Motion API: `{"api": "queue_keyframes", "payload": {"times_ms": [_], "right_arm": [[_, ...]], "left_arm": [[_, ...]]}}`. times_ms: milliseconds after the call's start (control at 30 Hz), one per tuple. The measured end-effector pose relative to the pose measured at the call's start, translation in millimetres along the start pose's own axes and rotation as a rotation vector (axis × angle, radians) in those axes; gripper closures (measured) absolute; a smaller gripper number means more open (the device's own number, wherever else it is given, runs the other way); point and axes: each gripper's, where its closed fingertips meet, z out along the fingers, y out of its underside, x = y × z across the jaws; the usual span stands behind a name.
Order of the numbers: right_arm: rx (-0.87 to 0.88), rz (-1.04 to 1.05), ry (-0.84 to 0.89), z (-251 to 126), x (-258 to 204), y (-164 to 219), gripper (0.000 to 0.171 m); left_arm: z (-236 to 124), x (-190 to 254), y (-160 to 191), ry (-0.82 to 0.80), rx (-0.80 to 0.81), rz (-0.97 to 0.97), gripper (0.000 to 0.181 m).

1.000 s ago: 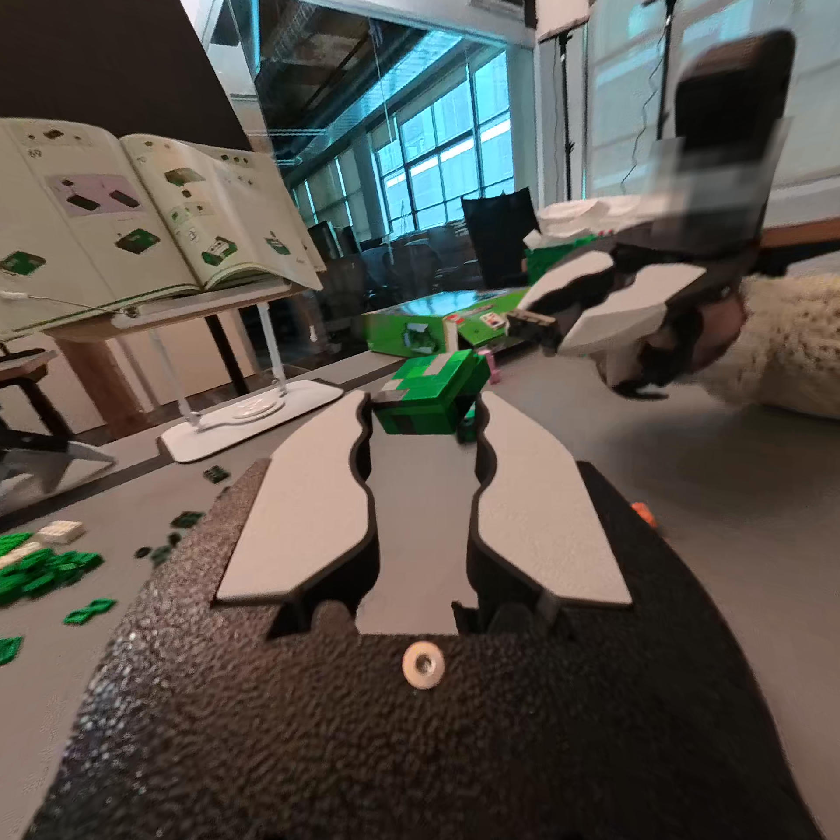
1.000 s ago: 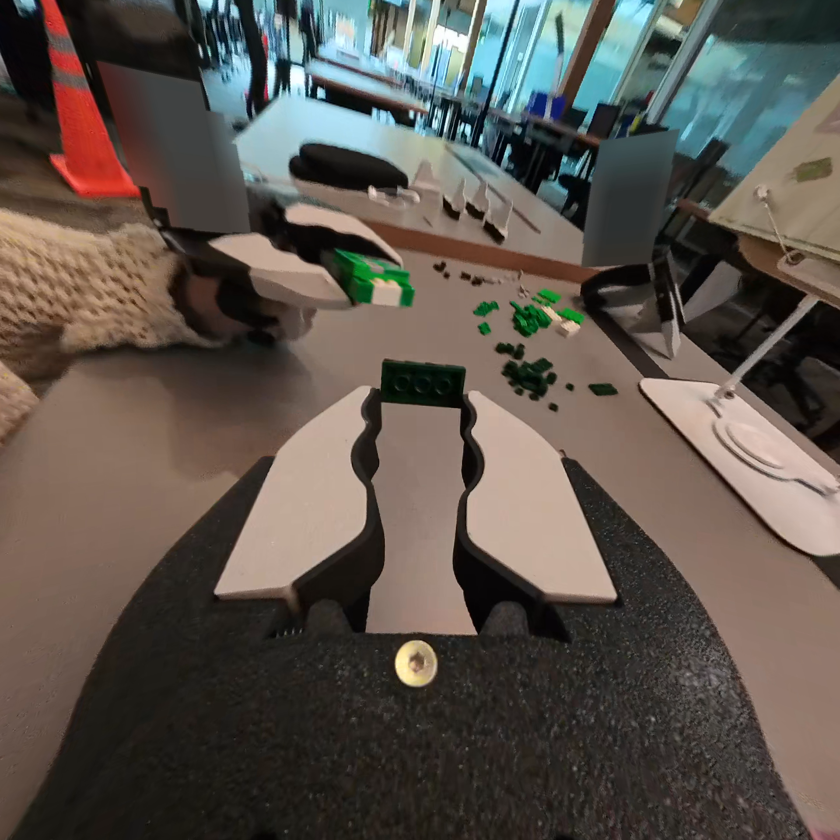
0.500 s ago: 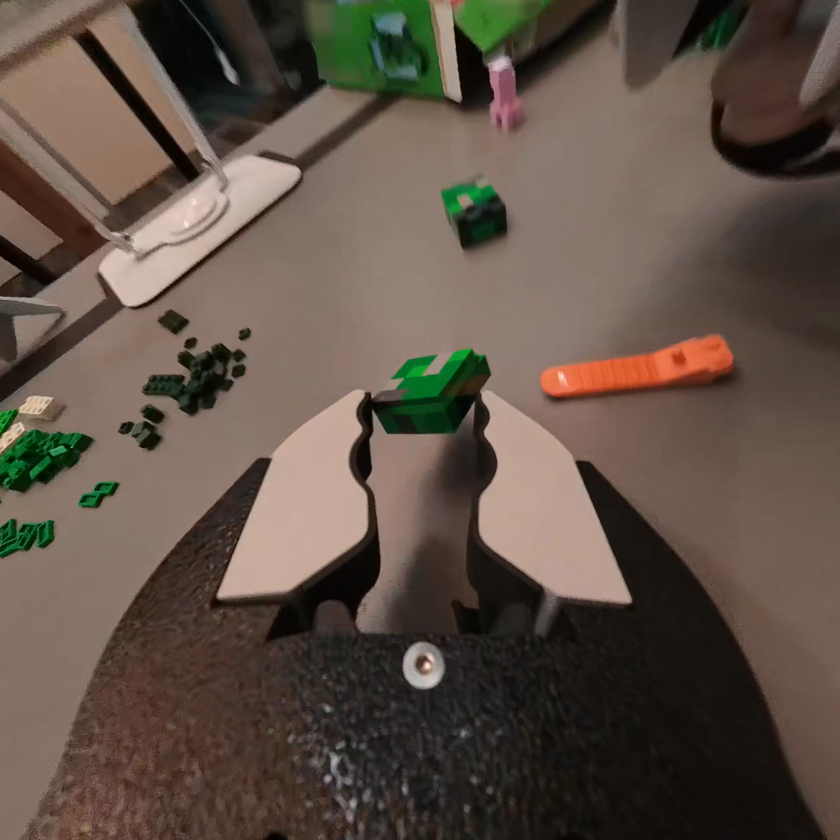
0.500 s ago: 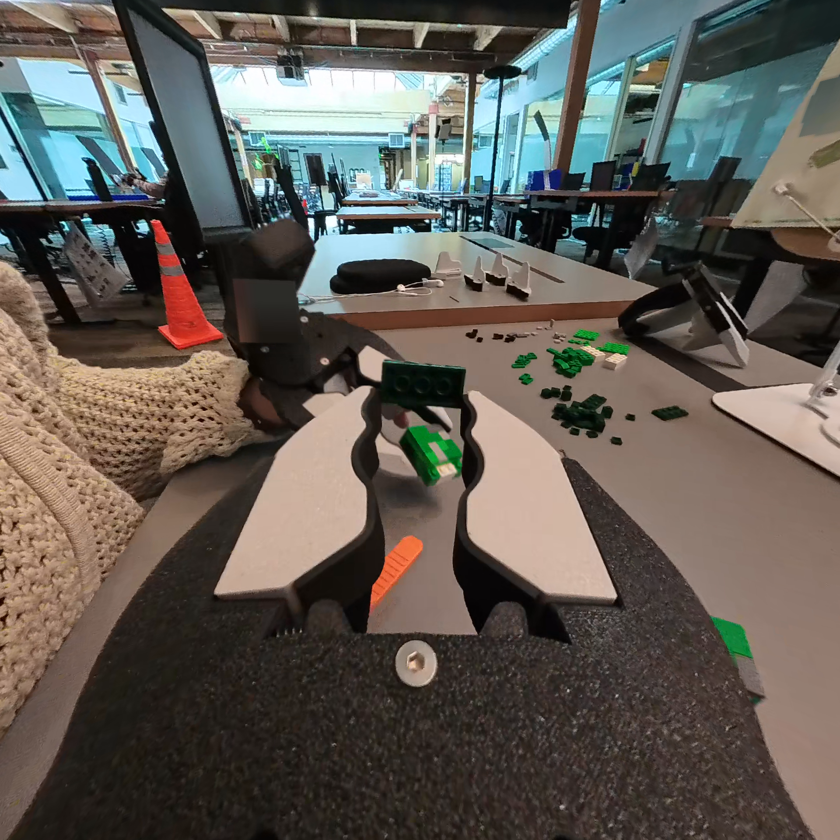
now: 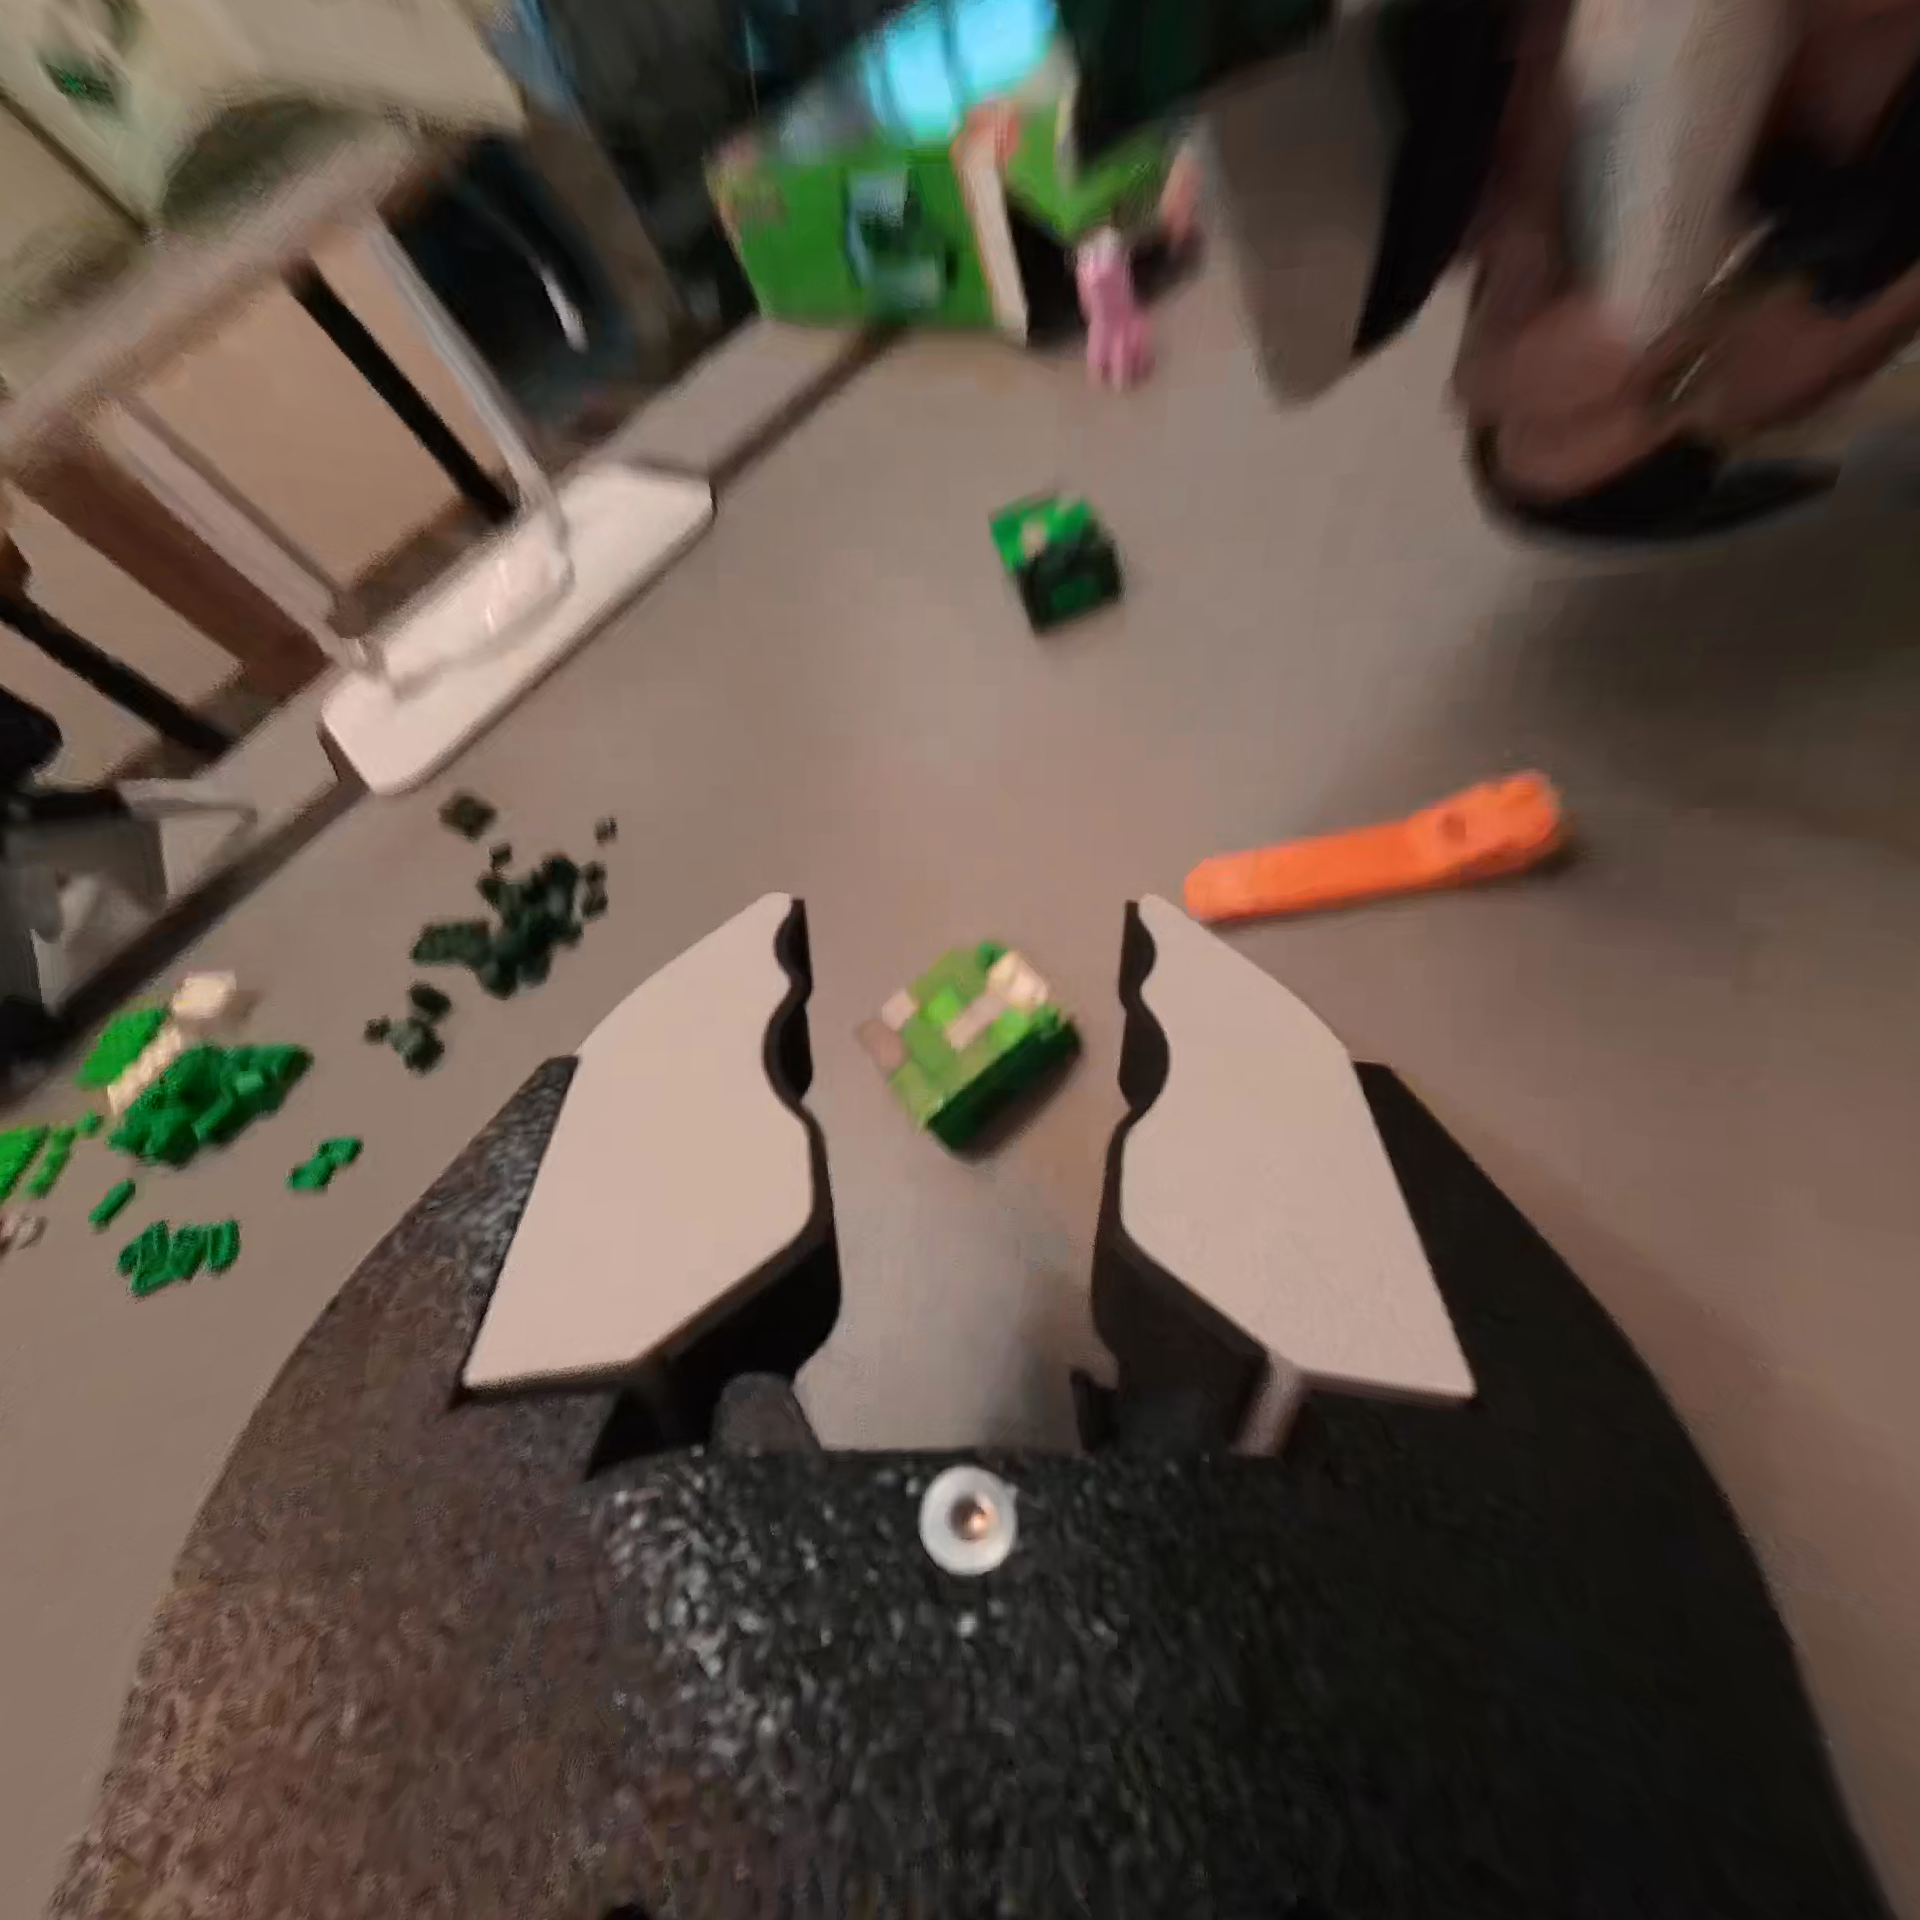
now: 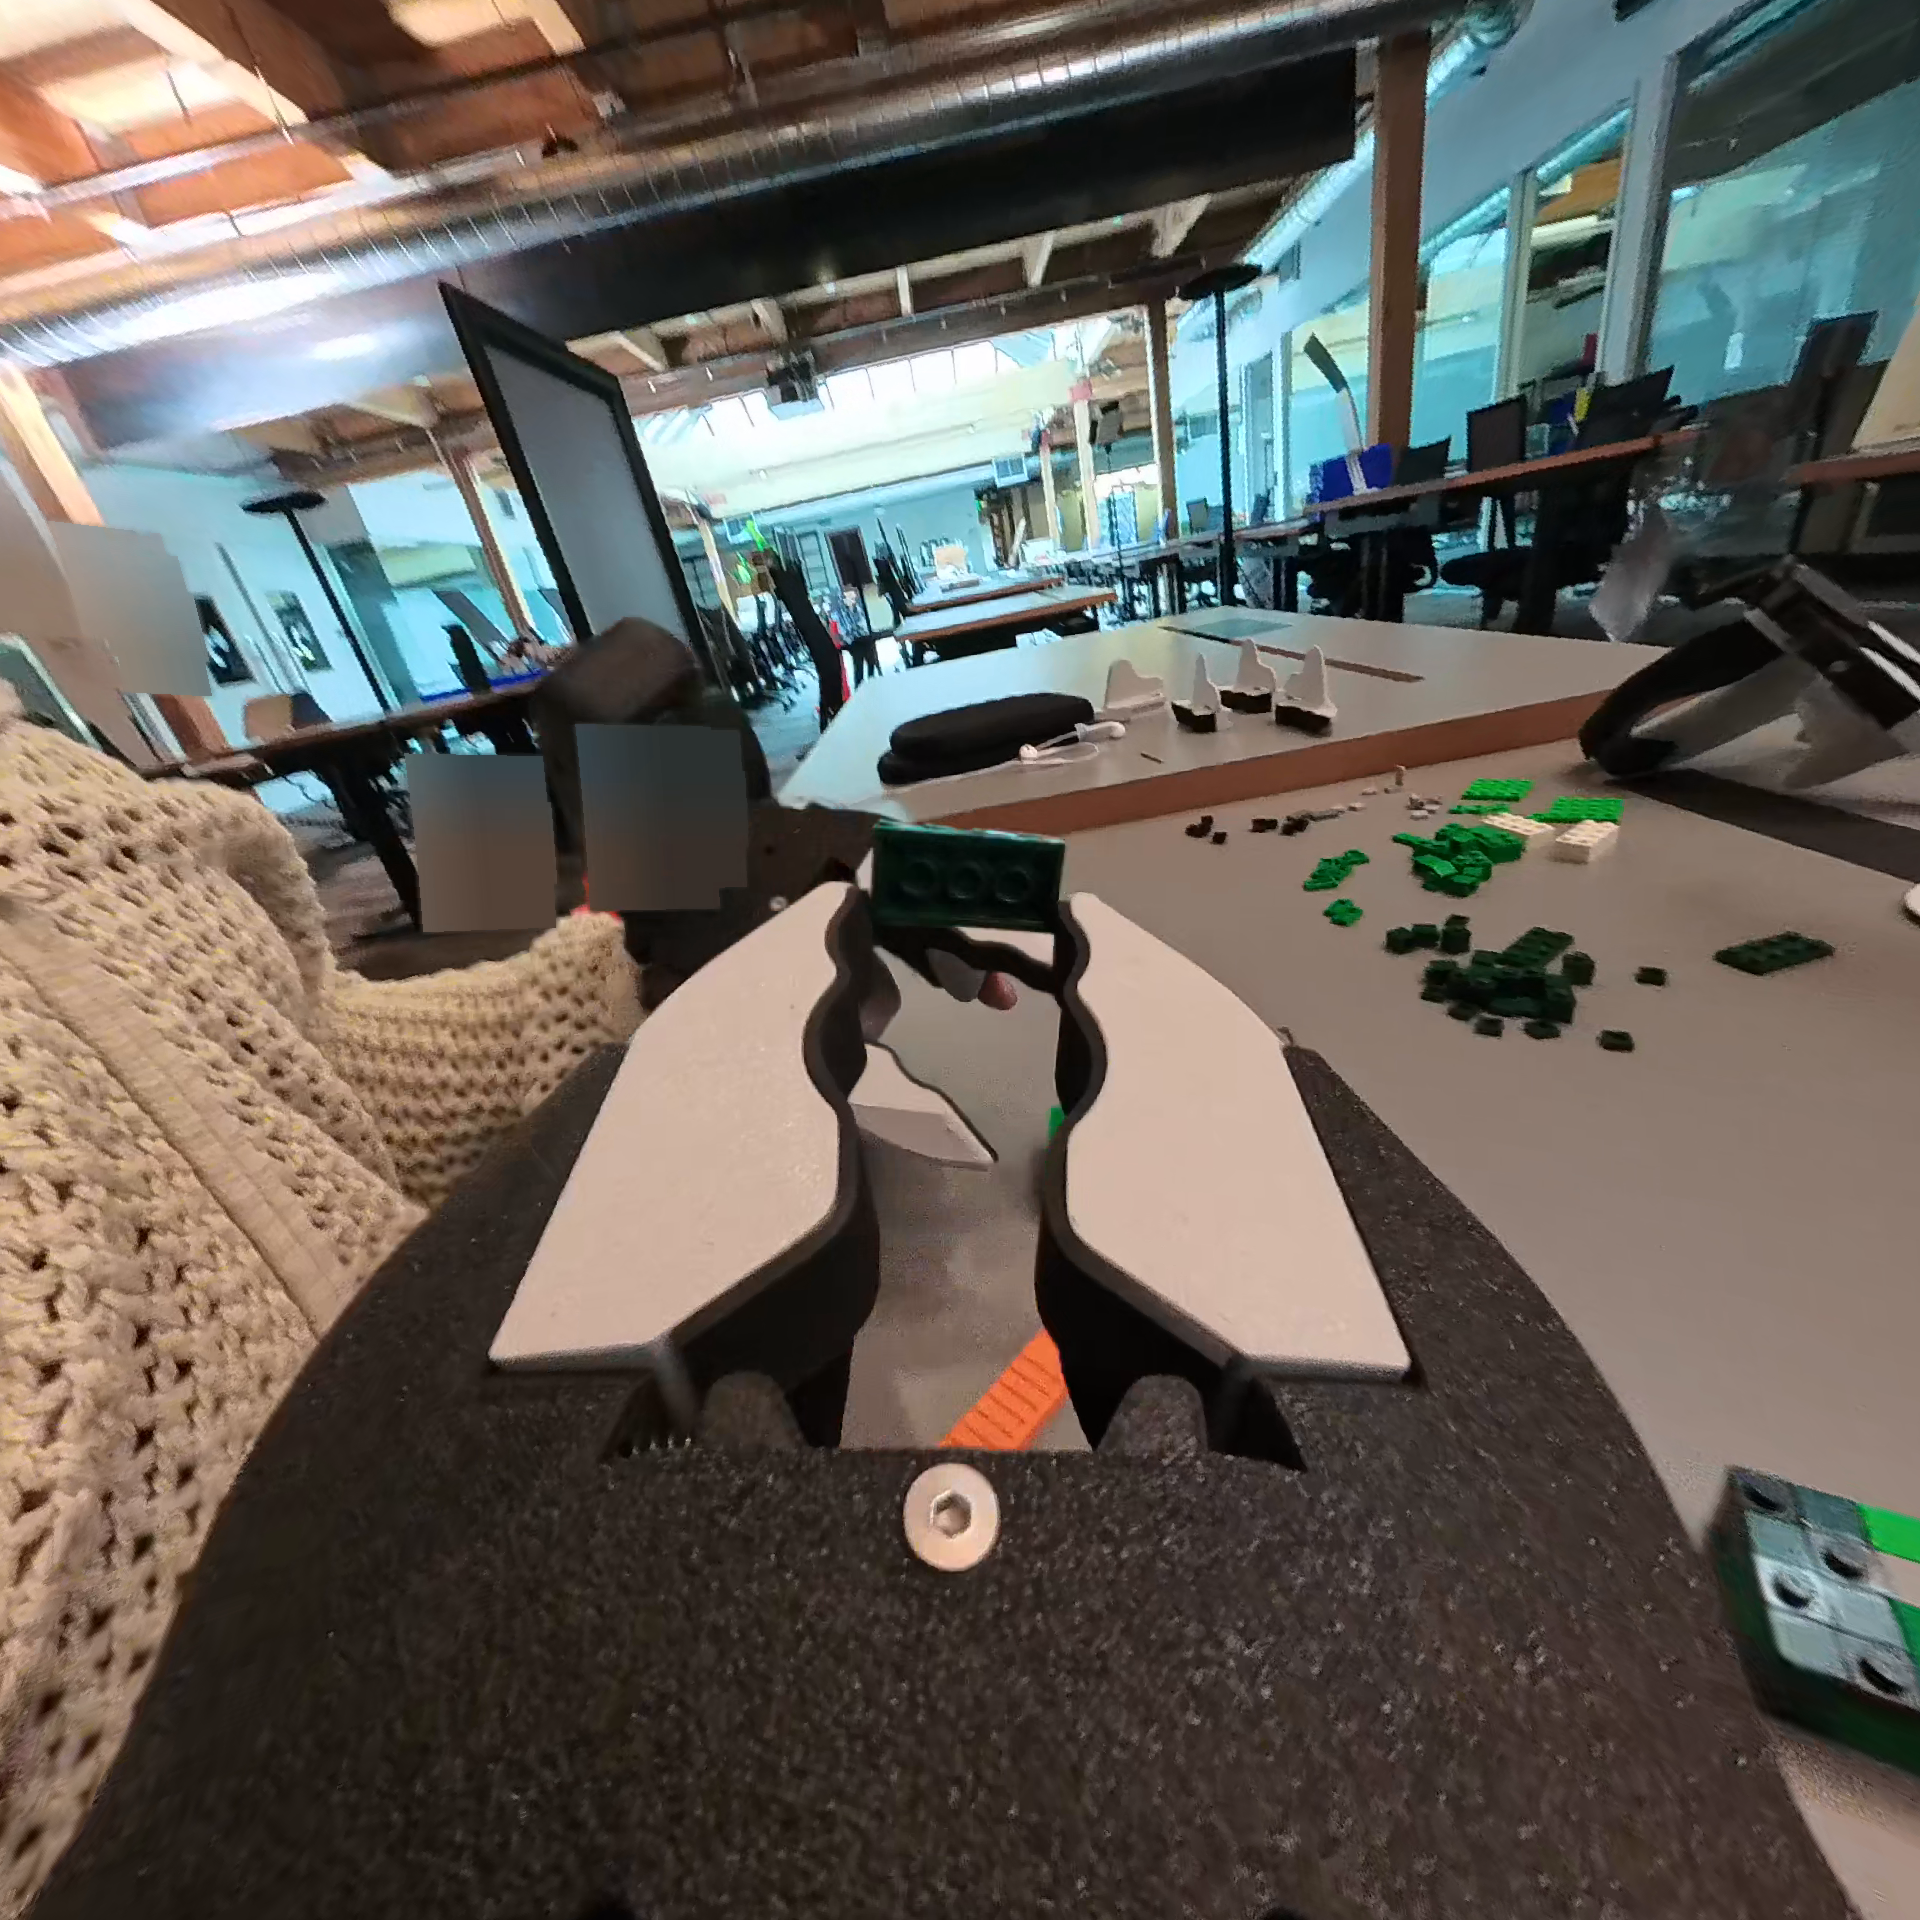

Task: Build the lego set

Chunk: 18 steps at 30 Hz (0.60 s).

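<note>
Whereas half a second ago the left hand-held gripper (image 5: 961, 997) was clamped on the small green-and-white sub-assembly (image 5: 971, 1044), its jaws now stand apart and that piece lies loose on the grey table (image 5: 1351, 1091), between the fingertips and touching neither. Item, right hand-held gripper (image 6: 966, 914): closed on a dark green plate (image 6: 968, 875), held edgewise at its tips, as before. Item, orange brick separator (image 5: 1377, 847): on the table at 1 o'clock of the sub-assembly, apart from it. Item, second green cube-shaped build (image 5: 1058, 561): farther off at 12 o'clock. Item, loose green and dark green parts (image 5: 197, 1091): heaped at 9 to 10 o'clock. Item, book stand base (image 5: 520, 634): at 11 o'clock, blurred. Judgement: the sub-assembly has been set down, probably so the plate can be pressed onto it against the table, or so it can be re-gripped.
</note>
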Motion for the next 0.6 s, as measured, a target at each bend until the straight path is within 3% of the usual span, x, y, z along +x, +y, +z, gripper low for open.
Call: {"api": "queue_keyframes", "payload": {"times_ms": [167, 300, 433, 600], "right_arm": [[0.151, 0.101, -0.010, 6, -2, -18, 0.139], [0.205, 0.251, -0.076, 15, -9, -23, 0.139], [0.232, 0.322, -0.113, 21, -14, -25, 0.138], [0.223, 0.334, -0.146, 28, -22, -23, 0.138]], "left_arm": [[-33, -7, -76, -0.265, 0.391, 0.144, 0.143], [-30, 3, -92, -0.360, 0.393, 0.357, 0.138], [-43, -3, -113, -0.504, 0.465, 0.409, 0.145], [-41, -4, -119, -0.544, 0.463, 0.451, 0.152]]}}
